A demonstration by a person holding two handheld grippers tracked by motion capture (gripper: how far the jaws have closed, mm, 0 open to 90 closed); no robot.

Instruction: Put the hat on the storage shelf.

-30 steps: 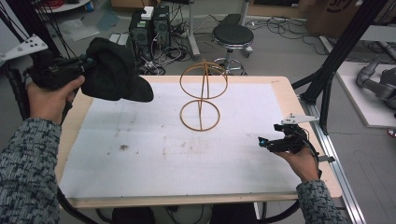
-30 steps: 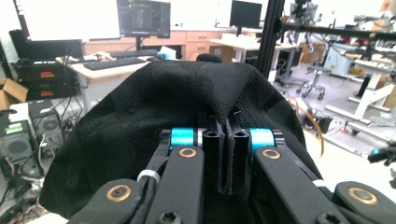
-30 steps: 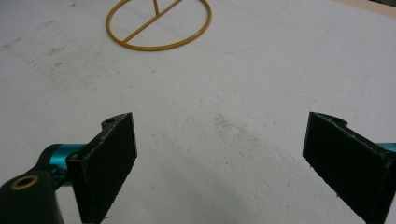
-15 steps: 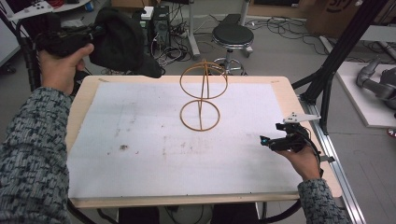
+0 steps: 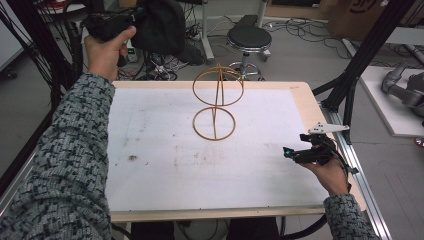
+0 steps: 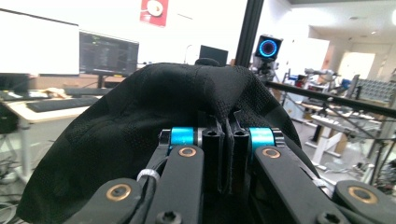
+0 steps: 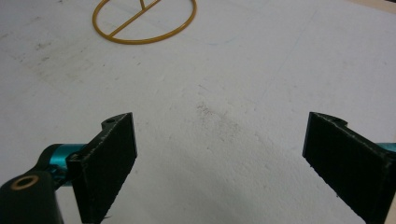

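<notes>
The left gripper [image 5: 131, 19], at upper left, has its jaws clamped on a black cap [image 5: 161, 25]. The right gripper [image 5: 290, 152], at lower right above the desk [image 5: 160, 175], has its jaws spread wide.

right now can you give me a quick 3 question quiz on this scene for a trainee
1. True or false: the left gripper is shut on the black cap.
2. How do the right gripper's jaws stand? A) shut on the stand B) wide open over bare table C) shut on cloth
3. Fill in: the gold wire stand sits on the white ____.

Key: 1 true; 2 B; 3 mat
</notes>
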